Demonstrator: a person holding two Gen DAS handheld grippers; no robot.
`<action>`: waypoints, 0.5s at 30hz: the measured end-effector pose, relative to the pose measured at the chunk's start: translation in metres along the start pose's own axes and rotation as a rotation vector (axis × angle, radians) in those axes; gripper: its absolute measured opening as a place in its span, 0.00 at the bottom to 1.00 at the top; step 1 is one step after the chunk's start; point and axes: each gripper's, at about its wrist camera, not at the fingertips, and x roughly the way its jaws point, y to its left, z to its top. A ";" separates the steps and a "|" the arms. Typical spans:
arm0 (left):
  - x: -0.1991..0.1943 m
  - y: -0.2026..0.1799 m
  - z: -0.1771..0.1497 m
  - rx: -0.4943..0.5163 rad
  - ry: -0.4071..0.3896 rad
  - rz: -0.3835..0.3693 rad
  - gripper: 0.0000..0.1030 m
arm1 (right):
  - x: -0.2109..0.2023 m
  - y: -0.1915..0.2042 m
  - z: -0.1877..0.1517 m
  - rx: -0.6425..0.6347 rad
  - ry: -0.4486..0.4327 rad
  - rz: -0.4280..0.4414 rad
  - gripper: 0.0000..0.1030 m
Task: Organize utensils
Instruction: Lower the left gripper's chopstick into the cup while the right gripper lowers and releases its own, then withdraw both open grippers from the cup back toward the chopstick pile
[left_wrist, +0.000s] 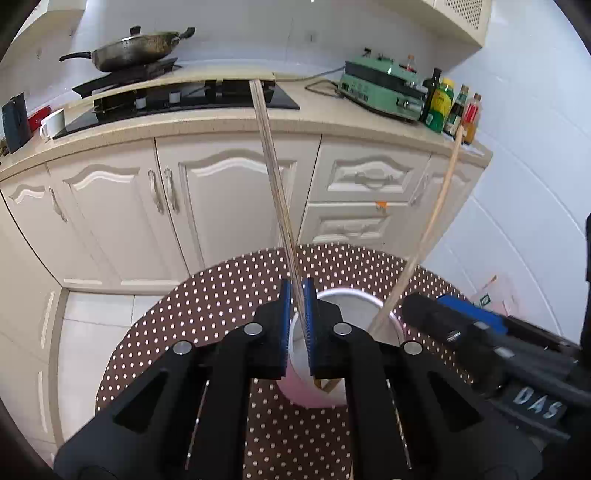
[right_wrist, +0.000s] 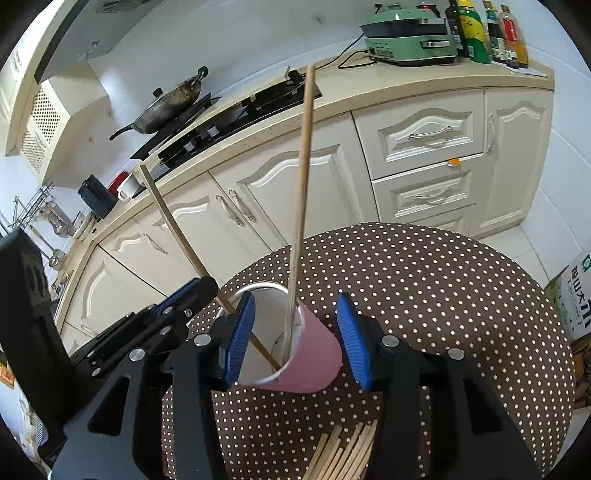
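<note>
Filling kitchen: polka-dot table (right_wrist: 443, 295), cream cabinets (right_wrist: 295, 184)

1. The left gripper (left_wrist: 298, 325) is a black plastic frame with two angular arms, each cut with a triangular opening.
2. Its fingers carry ribbed blue pads (left_wrist: 285, 325) on their inner faces.
3. Round silver pivot pins sit at the linkage joints.
4. The right gripper (right_wrist: 295, 339) has the same build: black arms, silver pins, ribbed blue pads (right_wrist: 352, 339).
5. Seen from the left wrist, its black body bears pale lettering reading "DAS".
</note>
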 end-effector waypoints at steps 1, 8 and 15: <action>-0.001 0.000 -0.001 0.003 0.011 0.005 0.08 | -0.003 0.000 -0.001 0.003 -0.001 -0.003 0.44; -0.021 0.002 -0.008 -0.002 0.041 0.032 0.08 | -0.030 -0.001 -0.006 0.012 -0.019 -0.025 0.49; -0.050 -0.001 -0.018 0.002 0.040 0.057 0.08 | -0.053 0.000 -0.017 0.023 -0.017 -0.040 0.55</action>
